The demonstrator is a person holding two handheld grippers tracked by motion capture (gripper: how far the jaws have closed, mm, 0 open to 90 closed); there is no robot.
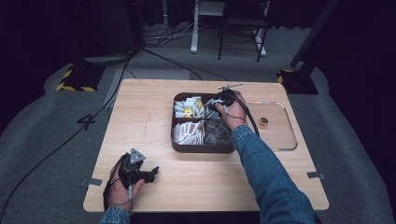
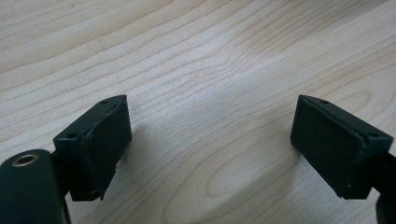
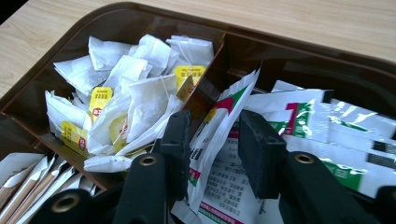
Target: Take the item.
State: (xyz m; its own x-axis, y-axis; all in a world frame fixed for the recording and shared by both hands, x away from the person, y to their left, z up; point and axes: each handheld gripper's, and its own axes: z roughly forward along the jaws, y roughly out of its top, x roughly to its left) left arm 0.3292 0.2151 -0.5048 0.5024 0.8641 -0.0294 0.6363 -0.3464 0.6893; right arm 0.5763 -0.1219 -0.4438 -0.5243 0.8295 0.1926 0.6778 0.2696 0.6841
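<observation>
A white sachet (image 3: 219, 140) with green and red print stands on edge in the far right compartment of the brown divided tray (image 1: 180, 145), between the jaws of the right gripper (image 3: 212, 149) — narrowed around it, though whether both pads press it I cannot tell. To do this well, I judge: close fully, then lift straight up so neighbouring sachets stay put. Tea bags (image 3: 126, 88) fill the next compartment. A clear tray (image 1: 286, 140) lies beside it. The left gripper (image 1: 152, 173) rests on the bench (image 1: 140, 112) — jaws wide, empty.
</observation>
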